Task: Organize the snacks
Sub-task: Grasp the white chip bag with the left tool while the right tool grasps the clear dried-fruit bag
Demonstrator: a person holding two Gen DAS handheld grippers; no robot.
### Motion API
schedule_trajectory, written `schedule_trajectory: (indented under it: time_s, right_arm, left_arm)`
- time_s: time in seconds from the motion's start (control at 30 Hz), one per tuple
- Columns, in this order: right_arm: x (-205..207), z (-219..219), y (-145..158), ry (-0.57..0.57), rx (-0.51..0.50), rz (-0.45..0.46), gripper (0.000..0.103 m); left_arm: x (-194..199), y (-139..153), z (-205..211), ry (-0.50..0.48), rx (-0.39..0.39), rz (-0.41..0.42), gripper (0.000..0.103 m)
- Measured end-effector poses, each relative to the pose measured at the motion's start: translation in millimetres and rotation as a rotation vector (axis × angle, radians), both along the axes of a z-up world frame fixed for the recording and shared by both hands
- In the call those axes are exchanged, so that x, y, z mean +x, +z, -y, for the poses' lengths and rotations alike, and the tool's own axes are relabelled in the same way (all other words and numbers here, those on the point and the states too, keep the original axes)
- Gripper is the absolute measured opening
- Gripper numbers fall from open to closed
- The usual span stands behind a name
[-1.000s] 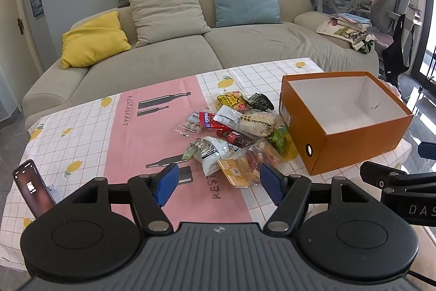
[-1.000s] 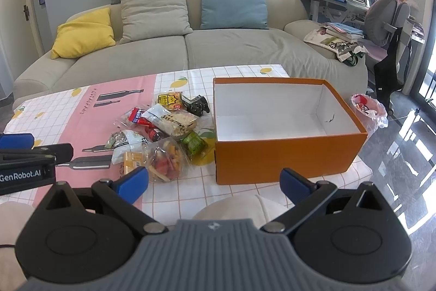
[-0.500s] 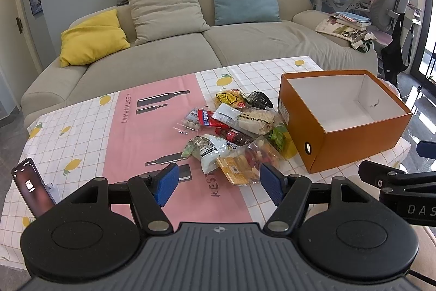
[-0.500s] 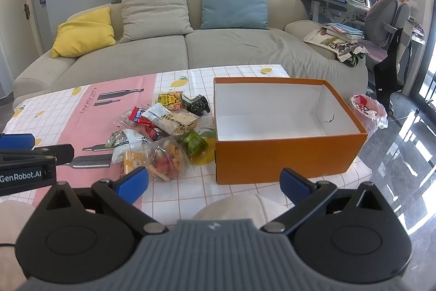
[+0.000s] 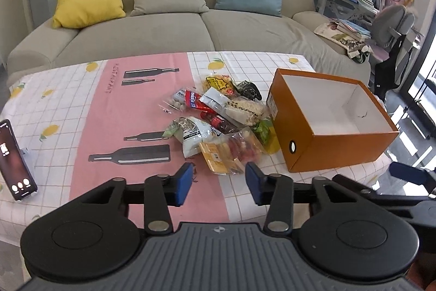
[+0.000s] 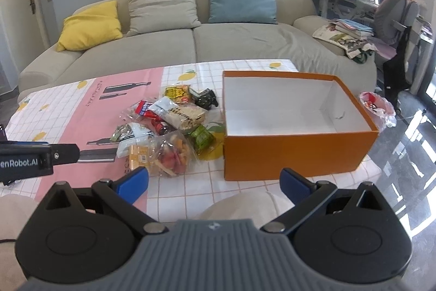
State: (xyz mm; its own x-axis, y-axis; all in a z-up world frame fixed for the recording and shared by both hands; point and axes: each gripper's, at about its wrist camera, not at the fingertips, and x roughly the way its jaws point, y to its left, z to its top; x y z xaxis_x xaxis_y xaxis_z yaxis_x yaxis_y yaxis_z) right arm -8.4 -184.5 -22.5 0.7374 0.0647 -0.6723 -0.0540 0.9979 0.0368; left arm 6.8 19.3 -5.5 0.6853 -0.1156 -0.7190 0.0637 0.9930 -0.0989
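Observation:
A heap of snack packets [image 5: 218, 122] [image 6: 169, 127] lies mid-table, left of an orange box [image 5: 340, 143] [image 6: 297, 154] with a bare white inside. My left gripper [image 5: 218, 184] hovers just short of the clear packet of yellow and red sweets [image 5: 231, 152]; its jaws are closing, with nothing between the blue pads [image 5: 182, 184]. My right gripper [image 6: 214, 186] hangs open and wide over the table's near edge, in front of the box, holding nothing. The left gripper's finger [image 6: 35, 157] shows at the left of the right wrist view.
A phone [image 5: 15, 160] stands propped at the table's left edge. A grey sofa [image 5: 190, 26] with cushions runs behind the table. A cluttered desk and chair [image 6: 392, 26] stand at the right; a plastic bag [image 6: 377, 107] sits on the floor beyond the box.
The left gripper's jaws have narrowed and the view has rolled a little. The right gripper has stayed as it was.

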Motion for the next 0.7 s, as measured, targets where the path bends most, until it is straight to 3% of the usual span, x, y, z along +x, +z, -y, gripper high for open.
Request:
schedule_trajectory:
  time_s: [0.03,0.13,0.17,0.27,0.43,0.7]
  right_arm:
    - [2,-1,-1,0.011,0.001,-0.001,0.094]
    - [11,-7,-6,0.047,0.003,-0.01,0.085]
    - [15,-9,-8,0.055,0.006,-0.016,0.084]
    - [29,-13,-16,0.083,0.038,-0.043,0.083]
    - [58,-24,-34,0.109,0.048,-0.09,0.079]
    - [105,-40,-67,0.14,0.081,-0.181,0.074]
  left_arm:
    - [2,-1,-1,0.01,-0.004,-0.007,0.042]
    - [12,-5,-5,0.02,-0.02,-0.044,0.042]
    - [15,-7,-6,0.021,-0.022,-0.055,0.043]
    - [27,-14,-5,0.005,-0.01,-0.087,0.065]
    - [53,-31,-12,0.034,0.0,-0.172,0.074]
    - [96,-53,-36,0.094,-0.042,-0.261,0.074]
